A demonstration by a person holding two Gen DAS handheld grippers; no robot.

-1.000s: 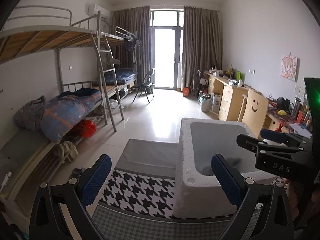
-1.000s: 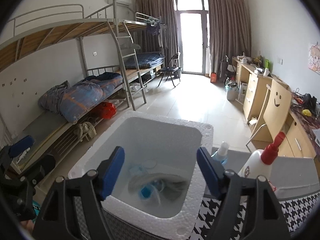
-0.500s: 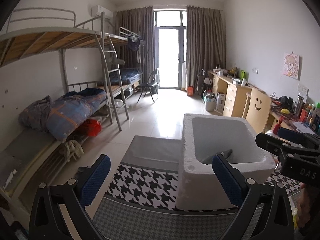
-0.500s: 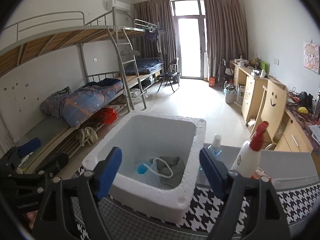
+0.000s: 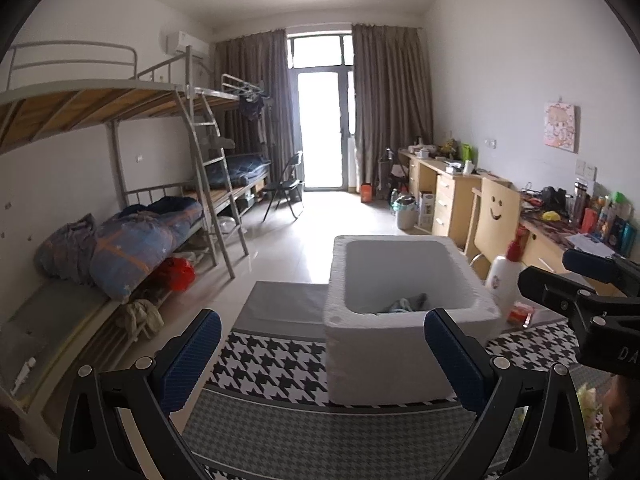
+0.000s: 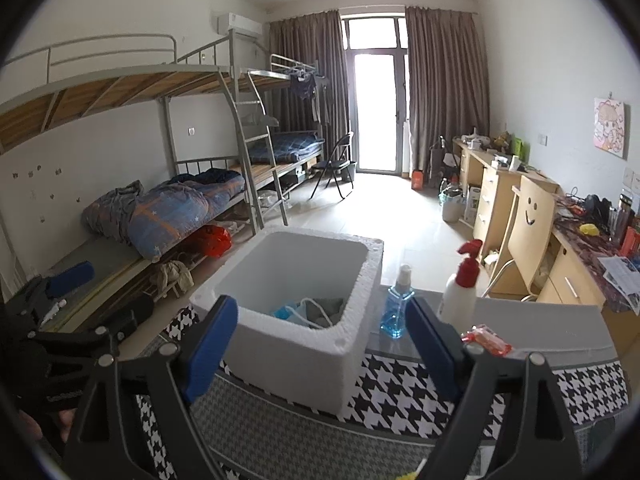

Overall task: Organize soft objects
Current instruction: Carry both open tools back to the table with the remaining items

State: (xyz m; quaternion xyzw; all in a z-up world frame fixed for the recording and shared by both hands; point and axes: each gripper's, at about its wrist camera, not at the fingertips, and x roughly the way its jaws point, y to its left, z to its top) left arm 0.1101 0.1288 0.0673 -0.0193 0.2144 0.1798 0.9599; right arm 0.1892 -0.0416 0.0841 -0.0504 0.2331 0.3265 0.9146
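A white foam box (image 5: 404, 344) (image 6: 296, 352) stands on a houndstooth cloth (image 5: 280, 372) (image 6: 404, 396). Soft items lie inside it: a grey cloth (image 5: 412, 304) (image 6: 326, 310) and a blue bag with a white cord (image 6: 292, 312). My left gripper (image 5: 320, 364) is open and empty, held back from the box's near left side. My right gripper (image 6: 320, 352) is open and empty, pulled back above the box's near side. Each gripper shows at the edge of the other's view, the right one (image 5: 588, 288) and the left one (image 6: 68, 320).
A white spray bottle with a red top (image 6: 460, 292) (image 5: 504, 276), a small blue spray bottle (image 6: 398, 308) and a red packet (image 6: 486, 340) stand right of the box. Bunk beds (image 6: 160, 208) line the left wall, desks and a smiley chair (image 6: 528, 236) the right.
Both grippers have drawn back and up from the box. The right one was over its opening and now sits well behind its near edge. The box looks smaller in both views.
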